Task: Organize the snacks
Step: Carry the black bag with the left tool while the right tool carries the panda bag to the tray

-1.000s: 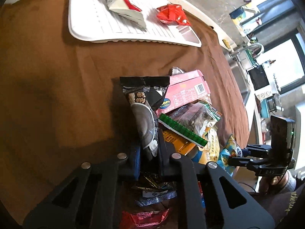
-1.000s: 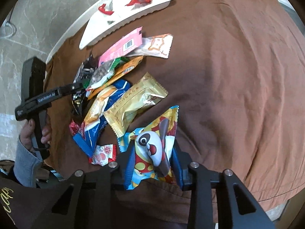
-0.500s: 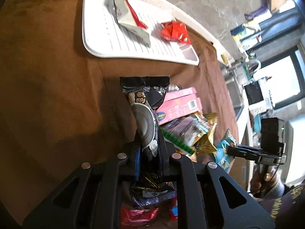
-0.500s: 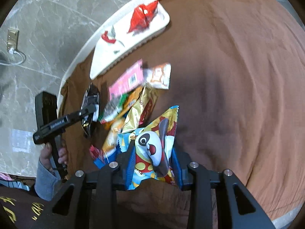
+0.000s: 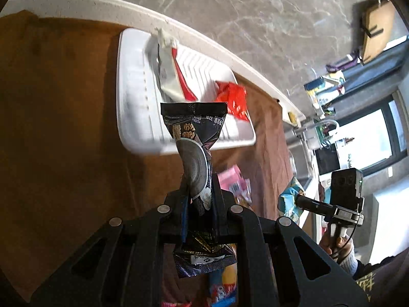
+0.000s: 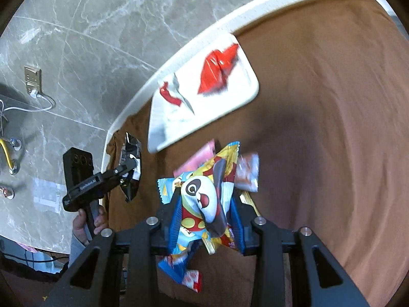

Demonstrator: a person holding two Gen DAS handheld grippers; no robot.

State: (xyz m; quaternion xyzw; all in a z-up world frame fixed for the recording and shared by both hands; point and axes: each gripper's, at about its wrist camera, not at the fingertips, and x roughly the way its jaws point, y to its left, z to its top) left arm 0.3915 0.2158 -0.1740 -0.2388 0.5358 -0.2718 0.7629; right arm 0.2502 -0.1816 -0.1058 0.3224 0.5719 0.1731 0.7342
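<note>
My left gripper (image 5: 199,199) is shut on a black snack packet (image 5: 194,133) and holds it up above the brown cloth, short of the white tray (image 5: 133,117). The tray holds a silver-and-red packet (image 5: 168,76) and a red packet (image 5: 232,99). My right gripper (image 6: 204,217) is shut on a blue-and-yellow panda snack bag (image 6: 202,197), lifted above the snack pile. In the right wrist view the tray (image 6: 245,97) lies ahead, and the left gripper (image 6: 127,168) with the black packet (image 6: 131,153) is at the left.
A brown cloth (image 6: 332,128) covers the table. A pink box (image 5: 232,181) and other packets (image 5: 222,289) lie under the grippers. The white table edge (image 5: 76,5) and marble wall lie beyond the tray. The right gripper (image 5: 294,199) is at right.
Both grippers have risen and tilted up toward the tray with their packets still held. The snack pile has dropped low in both views; the wall now shows.
</note>
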